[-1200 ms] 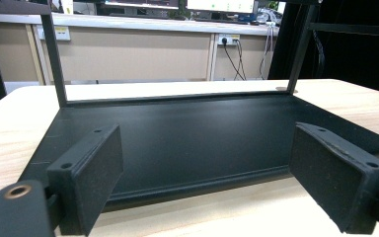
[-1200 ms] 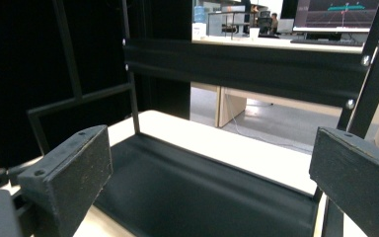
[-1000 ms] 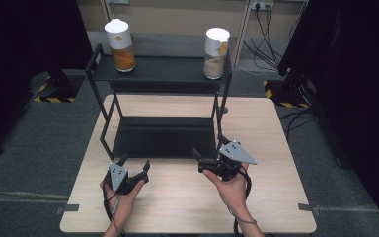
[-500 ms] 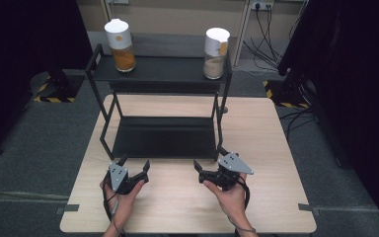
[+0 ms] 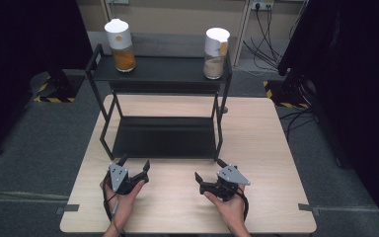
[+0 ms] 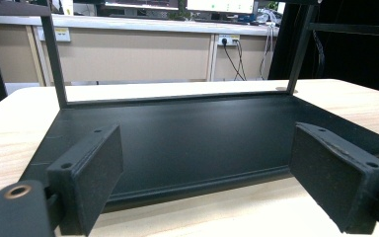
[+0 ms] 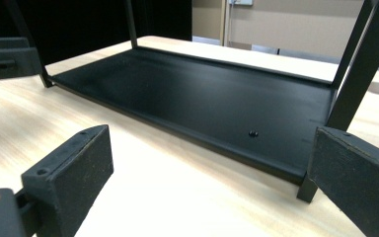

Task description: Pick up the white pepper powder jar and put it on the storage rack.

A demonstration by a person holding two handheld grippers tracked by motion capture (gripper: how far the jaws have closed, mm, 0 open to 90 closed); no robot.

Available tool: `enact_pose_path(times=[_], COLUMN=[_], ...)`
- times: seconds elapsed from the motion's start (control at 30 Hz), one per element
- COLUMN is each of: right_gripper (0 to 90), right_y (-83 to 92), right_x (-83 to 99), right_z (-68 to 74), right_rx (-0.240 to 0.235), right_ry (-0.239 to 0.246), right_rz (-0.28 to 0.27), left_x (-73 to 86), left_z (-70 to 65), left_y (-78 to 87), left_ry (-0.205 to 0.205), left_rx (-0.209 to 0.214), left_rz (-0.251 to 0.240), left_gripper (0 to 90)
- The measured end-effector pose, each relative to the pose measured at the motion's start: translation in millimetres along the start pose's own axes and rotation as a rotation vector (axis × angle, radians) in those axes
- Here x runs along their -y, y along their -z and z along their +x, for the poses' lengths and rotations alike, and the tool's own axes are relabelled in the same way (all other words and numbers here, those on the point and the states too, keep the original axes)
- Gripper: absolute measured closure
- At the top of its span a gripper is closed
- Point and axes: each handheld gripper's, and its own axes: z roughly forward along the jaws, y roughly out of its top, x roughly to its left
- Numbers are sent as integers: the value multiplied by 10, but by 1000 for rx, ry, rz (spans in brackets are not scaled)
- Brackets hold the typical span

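Rack (image 5: 165, 136) | both my grippers (image 5: 134, 174) (image 5: 208, 183) gape empty, near its front | risk: jaw clips post, topples jars (image 5: 120, 45) (image 5: 215, 47)

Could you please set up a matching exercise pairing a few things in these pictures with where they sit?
Things:
1. jar of orange powder
2. jar of pale grains
3. left claw
4. right claw

Places:
A. top shelf of the black rack, right end
B. table, front right
C. top shelf, left end
D. table, front left

Pairs: 1-C, 2-A, 3-D, 4-B
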Motion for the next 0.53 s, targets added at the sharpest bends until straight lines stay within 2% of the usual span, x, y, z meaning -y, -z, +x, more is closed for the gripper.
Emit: enact_pose_path(times=[0.2,0.53], right_gripper=[43,42], right_y=[-12,5], right_x=[103,128], right_z=[27,26], right_rx=[-7,-12], right_ry=[0,-1], right_rz=[11,2], left_x=[-2,-12], left_z=[0,8], left_y=[-1,-3], left_ry=[0,-3], left_rx=[0,5], left_rz=[1,6], left_gripper=[131,133])
